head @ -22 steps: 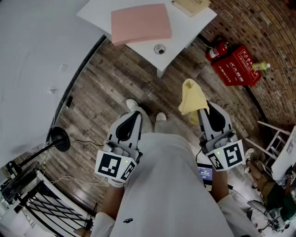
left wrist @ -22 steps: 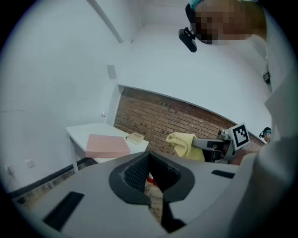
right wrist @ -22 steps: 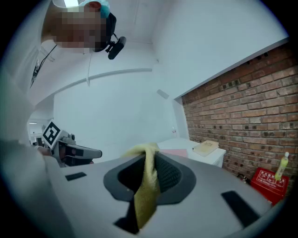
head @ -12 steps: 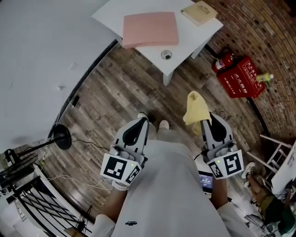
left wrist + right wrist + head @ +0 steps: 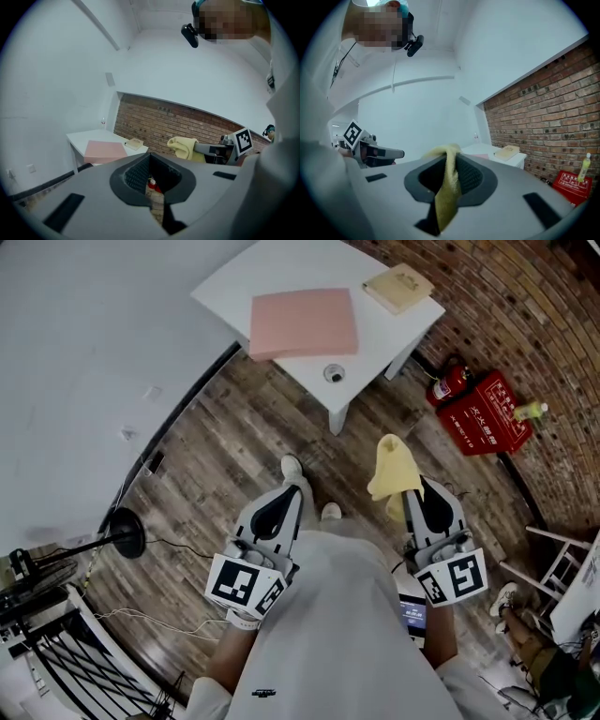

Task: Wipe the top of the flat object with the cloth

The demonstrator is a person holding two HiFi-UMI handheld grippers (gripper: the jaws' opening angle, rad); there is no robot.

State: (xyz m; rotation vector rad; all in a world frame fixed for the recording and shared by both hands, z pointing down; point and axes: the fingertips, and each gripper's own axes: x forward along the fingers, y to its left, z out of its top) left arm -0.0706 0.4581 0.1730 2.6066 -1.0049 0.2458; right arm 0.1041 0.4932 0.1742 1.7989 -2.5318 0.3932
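Slippage risk on the approach: yellow cloth clamped by just a thin fold in right gripper, well short of pink flat object on white table; left gripper closed, empty.

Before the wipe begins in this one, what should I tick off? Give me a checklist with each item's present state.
1. Yellow cloth clamped in the right gripper: ok, jaws shut on it.
2. Left gripper free: ok, jaws together, nothing between them.
3. Top of the pink flat object unobstructed: ok; the book lies apart from it.
4. Cloth touching the object: not ok, it hangs over the wooden floor.
5. Grippers over the white table: not ok, both are short of it.
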